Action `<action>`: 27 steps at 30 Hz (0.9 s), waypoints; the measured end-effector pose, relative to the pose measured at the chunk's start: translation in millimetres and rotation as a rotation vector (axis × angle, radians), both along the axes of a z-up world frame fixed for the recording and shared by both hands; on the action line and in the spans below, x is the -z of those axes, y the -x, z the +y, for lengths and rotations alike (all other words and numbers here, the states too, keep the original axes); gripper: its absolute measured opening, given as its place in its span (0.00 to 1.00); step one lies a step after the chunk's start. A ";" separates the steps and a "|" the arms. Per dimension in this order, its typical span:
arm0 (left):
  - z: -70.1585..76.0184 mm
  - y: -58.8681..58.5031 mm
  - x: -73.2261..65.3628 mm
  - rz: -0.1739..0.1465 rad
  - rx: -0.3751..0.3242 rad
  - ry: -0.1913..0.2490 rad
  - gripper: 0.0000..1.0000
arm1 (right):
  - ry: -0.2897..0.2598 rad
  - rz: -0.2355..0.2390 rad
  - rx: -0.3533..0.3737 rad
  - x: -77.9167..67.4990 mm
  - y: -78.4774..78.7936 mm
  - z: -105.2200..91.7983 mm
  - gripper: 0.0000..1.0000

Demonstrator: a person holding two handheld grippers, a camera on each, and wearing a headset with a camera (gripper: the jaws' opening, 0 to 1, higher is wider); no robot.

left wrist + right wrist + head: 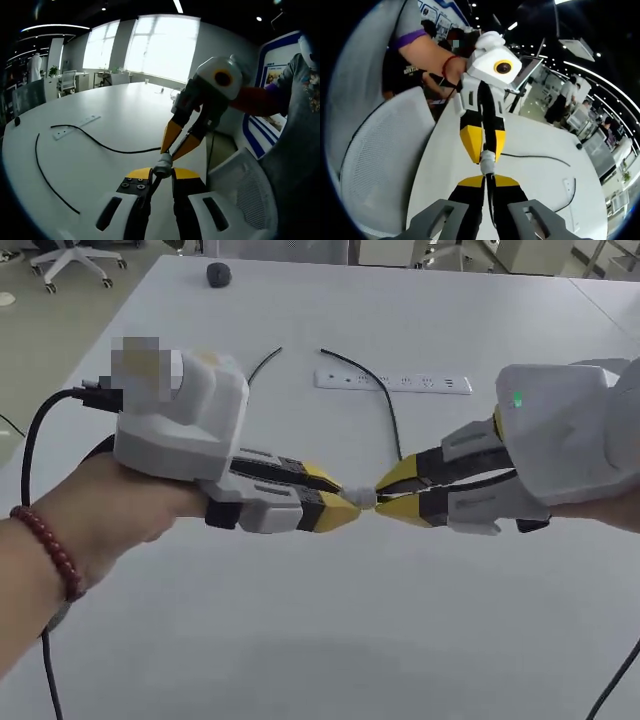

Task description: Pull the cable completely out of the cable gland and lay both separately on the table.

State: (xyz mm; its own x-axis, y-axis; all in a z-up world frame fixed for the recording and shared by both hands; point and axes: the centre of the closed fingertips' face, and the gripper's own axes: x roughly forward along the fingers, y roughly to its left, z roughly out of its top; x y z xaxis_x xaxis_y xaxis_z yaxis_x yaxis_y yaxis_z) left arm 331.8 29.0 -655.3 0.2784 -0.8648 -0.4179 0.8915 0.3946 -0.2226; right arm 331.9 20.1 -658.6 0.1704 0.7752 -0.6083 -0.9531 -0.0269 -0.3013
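The left tool (350, 508) and right tool (385, 495) meet tip to tip above the white surface (330, 620), with the small pale cable gland (360, 498) caught between them. In the left gripper view the cable gland (162, 162) sits right at the yellow tips of the left tool (161, 174), whose jaws are pinched onto it. The right tool (174, 151) comes down on it from above and the right.

The black cable (388, 400) leaves the tips of the right tool, which are drawn together on it just beside the gland. From there it rises away across the surface, passing over a white power strip (430, 384). In the right gripper view the right tool (489, 181) points straight at the gland (487, 162), and the left tool (486, 150) faces it from the far side. The cable (540, 157) trails off to the right along the surface (how much of it sits inside the gland cannot be told).

A second, shorter black cable (264, 362) lies loose on the surface near the power strip, well apart from both tools. A dark round object (218, 275) rests at the far edge.
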 end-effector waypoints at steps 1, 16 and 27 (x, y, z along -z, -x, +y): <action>0.1 -0.4 -0.2 -0.003 -0.001 0.001 0.16 | -0.010 0.006 -0.002 -1.4 1.2 0.3 0.00; 1.3 4.5 -2.2 -0.034 0.028 -0.018 0.16 | 0.025 -0.006 -0.037 -2.0 9.8 3.4 0.00; 5.3 8.5 -8.2 -0.116 0.059 -0.028 0.16 | 0.046 -0.001 -0.021 -1.5 11.4 -6.7 0.00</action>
State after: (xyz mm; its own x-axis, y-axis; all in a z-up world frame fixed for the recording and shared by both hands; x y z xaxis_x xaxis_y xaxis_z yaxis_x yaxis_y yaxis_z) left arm 323.4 34.3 -647.1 0.2748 -0.8694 -0.4106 0.9325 0.3450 -0.1065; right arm 320.5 13.4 -657.1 0.1547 0.7499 -0.6433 -0.9521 -0.0608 -0.2998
